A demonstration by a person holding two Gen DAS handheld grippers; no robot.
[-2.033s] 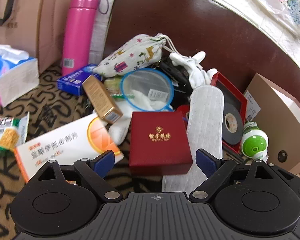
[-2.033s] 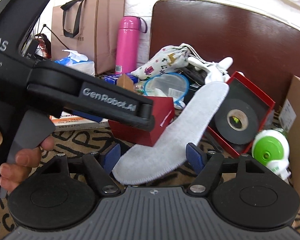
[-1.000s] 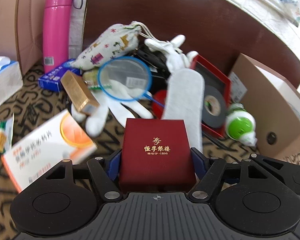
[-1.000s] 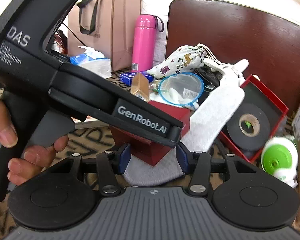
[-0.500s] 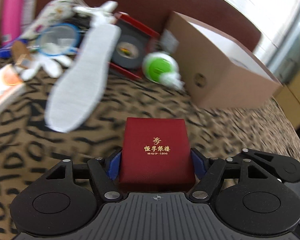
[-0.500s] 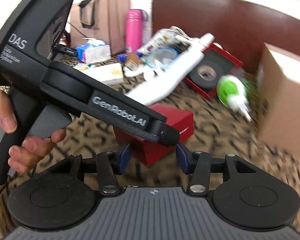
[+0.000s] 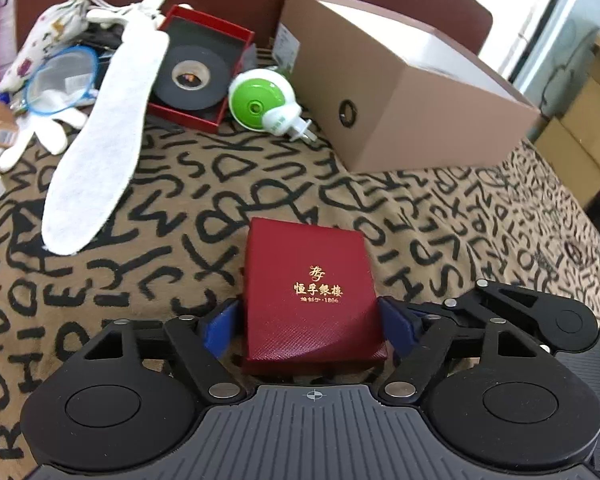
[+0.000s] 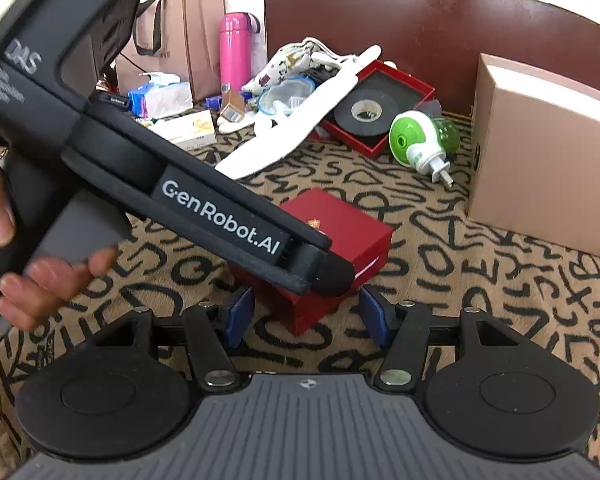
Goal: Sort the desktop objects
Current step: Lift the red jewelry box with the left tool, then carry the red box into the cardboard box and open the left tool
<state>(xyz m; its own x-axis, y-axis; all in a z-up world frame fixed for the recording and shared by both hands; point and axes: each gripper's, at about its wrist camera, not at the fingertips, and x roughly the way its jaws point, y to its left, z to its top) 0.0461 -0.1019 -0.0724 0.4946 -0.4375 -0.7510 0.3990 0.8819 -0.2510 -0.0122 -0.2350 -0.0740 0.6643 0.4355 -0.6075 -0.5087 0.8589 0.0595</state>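
While the left tool (image 7: 308, 322) sat spread around the red box (image 7: 310, 292), resting apart on the table (image 7: 480, 216), the right tool (image 8: 306, 314) was spread and empty; the pile (image 8: 296, 92) remained unsorted.

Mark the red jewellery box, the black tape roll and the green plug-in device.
red jewellery box (image 7: 312, 288), left wrist view, lid top.
black tape roll (image 7: 190, 80), left wrist view, upper face.
green plug-in device (image 8: 414, 136), right wrist view, green face.
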